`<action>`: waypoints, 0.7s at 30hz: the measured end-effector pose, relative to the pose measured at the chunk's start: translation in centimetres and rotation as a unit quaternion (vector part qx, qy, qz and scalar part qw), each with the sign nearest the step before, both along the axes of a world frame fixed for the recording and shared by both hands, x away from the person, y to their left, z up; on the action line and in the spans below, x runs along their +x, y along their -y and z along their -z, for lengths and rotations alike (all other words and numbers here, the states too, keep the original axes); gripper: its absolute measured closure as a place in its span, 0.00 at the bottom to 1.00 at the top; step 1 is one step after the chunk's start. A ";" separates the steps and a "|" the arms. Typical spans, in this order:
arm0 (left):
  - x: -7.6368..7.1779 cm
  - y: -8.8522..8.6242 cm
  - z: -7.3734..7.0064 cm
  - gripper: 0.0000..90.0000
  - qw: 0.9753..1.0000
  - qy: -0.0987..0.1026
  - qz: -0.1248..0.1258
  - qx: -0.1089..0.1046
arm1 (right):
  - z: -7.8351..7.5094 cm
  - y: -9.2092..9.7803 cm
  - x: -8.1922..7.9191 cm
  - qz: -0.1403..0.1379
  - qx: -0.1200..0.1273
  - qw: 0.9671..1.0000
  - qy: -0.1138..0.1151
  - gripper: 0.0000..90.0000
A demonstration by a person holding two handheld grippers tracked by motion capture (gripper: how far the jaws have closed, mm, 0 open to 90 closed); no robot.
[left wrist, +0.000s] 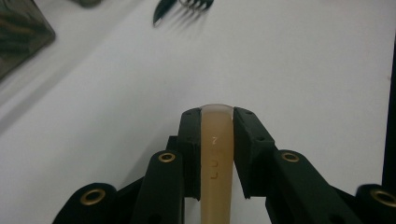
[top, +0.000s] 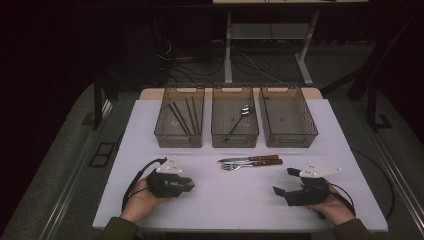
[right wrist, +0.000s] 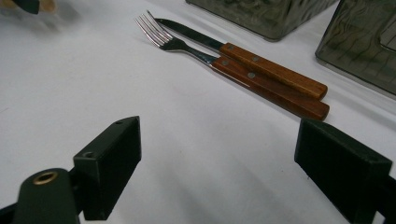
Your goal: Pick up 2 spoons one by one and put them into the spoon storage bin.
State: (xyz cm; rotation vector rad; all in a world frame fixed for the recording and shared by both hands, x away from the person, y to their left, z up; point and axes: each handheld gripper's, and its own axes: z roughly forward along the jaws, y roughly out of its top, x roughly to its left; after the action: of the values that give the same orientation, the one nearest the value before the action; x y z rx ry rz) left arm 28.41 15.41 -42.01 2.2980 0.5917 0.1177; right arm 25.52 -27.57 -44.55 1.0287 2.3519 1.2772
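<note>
A knife (top: 248, 159) and a fork (top: 242, 165), both with wooden handles, lie side by side at the table's middle; the right gripper view has the fork (right wrist: 173, 42) in front of the knife (right wrist: 275, 70). My left gripper (top: 189, 184) rests on the table to their left. In its own view the left gripper (left wrist: 217, 112) is shut on a tan translucent plastic piece (left wrist: 215, 154); I cannot tell what the piece is. My right gripper (top: 284, 181) sits to the right with its jaws wide apart and nothing between them (right wrist: 219, 135).
Three clear bins stand in a row at the back of the white table (top: 225, 205). The left bin (top: 179, 142) holds chopsticks (top: 182, 117), the middle bin (top: 235, 141) a spoon (top: 240, 117), and the right bin (top: 290, 141) nothing.
</note>
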 end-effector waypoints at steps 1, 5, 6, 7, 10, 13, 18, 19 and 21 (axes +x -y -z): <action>0.2 0.2 -0.2 0.82 1.000 0.000 -0.001 -0.005 | 0.0 0.0 0.0 0.000 0.000 1.000 0.001 0.16; 1.4 1.5 -0.9 0.82 1.000 0.007 -0.002 -0.009 | 0.0 0.0 0.0 0.000 0.000 1.000 0.000 0.16; 1.7 1.8 -1.1 0.82 1.000 0.010 -0.004 -0.012 | 0.0 0.0 0.0 0.001 0.000 1.000 0.000 0.16; 2.0 2.1 -1.4 0.82 1.000 0.012 -0.004 -0.015 | 0.0 0.0 0.0 0.002 0.001 1.000 0.000 0.16; 2.8 3.2 -2.1 0.82 0.999 0.018 -0.003 -0.026 | 0.0 0.0 0.0 0.002 0.002 1.000 0.000 0.16; 3.7 4.2 -2.8 0.82 0.999 0.025 -0.003 -0.035 | 0.0 0.0 0.0 0.002 0.002 1.000 0.000 0.16; 5.4 5.6 -4.1 0.82 0.998 0.030 -0.003 -0.054 | 0.0 0.0 0.0 0.003 0.002 1.000 0.000 0.16; 5.8 5.9 -4.4 0.82 0.998 0.032 -0.003 -0.056 | 0.0 0.1 0.0 0.001 0.002 1.000 -0.001 0.16; 6.5 6.5 -4.9 0.82 0.998 0.035 -0.001 -0.059 | 0.0 0.1 0.0 0.001 0.002 1.000 -0.001 0.16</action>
State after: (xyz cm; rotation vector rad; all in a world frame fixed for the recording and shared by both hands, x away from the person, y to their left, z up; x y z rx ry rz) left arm 34.94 8.92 -37.09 2.1709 0.5496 0.1605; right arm 25.50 -27.62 -44.54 1.0330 2.3500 1.2808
